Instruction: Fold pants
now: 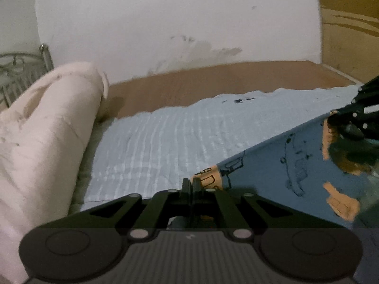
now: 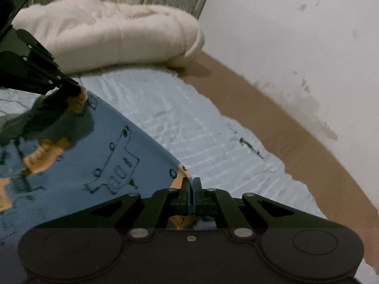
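The pants (image 1: 272, 165), blue with drawn vehicles and orange patches, hang stretched as a sheet between the two tools, filling the lower right of the left wrist view and the lower left of the right wrist view. The left gripper (image 1: 191, 182) has its jaws clamped on an orange-banded corner of the cloth; the right gripper (image 2: 192, 182) has its jaws closed on another edge, a thin blue fold showing between them.

The fabric looks light, thin and limp, so it should sag and swing rather than hold a crease; corner and hem grips like these seem the sound places to hold it, keeping the span taut.

Beneath lies a pale blue blanket (image 1: 165, 142) on the bed, its far edge ragged against the brown mattress (image 1: 225, 78). A bulky cream comforter (image 1: 47, 130) crowds the left side, and the wall (image 1: 165, 23) closes the far side. The blanket's middle offers open room to lay the fold.
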Tool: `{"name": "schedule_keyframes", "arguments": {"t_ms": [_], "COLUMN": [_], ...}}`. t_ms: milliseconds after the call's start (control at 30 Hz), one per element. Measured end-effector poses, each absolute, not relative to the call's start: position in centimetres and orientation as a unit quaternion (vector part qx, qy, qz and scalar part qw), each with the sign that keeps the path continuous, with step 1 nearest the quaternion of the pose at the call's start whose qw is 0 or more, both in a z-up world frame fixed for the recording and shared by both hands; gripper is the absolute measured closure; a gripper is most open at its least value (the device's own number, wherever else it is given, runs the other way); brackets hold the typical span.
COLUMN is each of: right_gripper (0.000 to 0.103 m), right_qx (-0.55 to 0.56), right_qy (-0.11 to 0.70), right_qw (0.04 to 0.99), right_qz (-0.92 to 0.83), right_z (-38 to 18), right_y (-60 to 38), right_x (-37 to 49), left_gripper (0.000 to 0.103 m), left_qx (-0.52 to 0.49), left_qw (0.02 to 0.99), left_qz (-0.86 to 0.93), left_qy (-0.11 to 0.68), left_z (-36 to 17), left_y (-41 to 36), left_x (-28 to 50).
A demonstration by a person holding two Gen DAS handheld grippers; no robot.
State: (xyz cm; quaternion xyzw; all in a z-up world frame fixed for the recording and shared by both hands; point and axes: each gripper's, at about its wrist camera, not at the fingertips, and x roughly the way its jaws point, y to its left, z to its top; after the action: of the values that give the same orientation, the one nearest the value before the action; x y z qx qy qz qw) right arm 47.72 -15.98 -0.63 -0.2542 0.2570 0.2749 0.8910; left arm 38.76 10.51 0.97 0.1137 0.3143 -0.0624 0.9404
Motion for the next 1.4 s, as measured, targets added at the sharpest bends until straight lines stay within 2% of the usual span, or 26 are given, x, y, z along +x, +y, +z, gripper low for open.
{"name": "schedule_keyframes", "arguments": {"t_ms": [333, 667, 967, 1400], "right_gripper": [0.103, 0.103, 0.103, 0.103], "right_qx": [-0.236, -0.222, -0.205, -0.189], "right_qy": [0.211, 0.199, 0.209, 0.223], "right_qw": [0.907, 0.917, 0.924, 0.926], "right_qz": [0.279, 0.265, 0.247, 0.24], "right_z": [2.0, 1.2, -0.9, -2.1], "right_y": [-18.9, -20.2, -20.2, -20.4], "right_x": [35.5, 24.8, 20.4, 16.1], "left_gripper": [0.103, 0.103, 0.103, 0.103], "left_qx": [0.144, 0.155, 0.15, 0.167], "left_qw": [0.947, 0.952, 0.957, 0.954], "left_qz": [-0.093, -0.086, -0.071, -0.085], "left_qy": [0.273, 0.248, 0.237, 0.234], "left_z": [2.4, -0.1, -2.4, -3.3], "left_y": [8.6, 6.6, 6.1, 6.7], "left_x": [28.7, 20.2, 16.4, 15.3]}}
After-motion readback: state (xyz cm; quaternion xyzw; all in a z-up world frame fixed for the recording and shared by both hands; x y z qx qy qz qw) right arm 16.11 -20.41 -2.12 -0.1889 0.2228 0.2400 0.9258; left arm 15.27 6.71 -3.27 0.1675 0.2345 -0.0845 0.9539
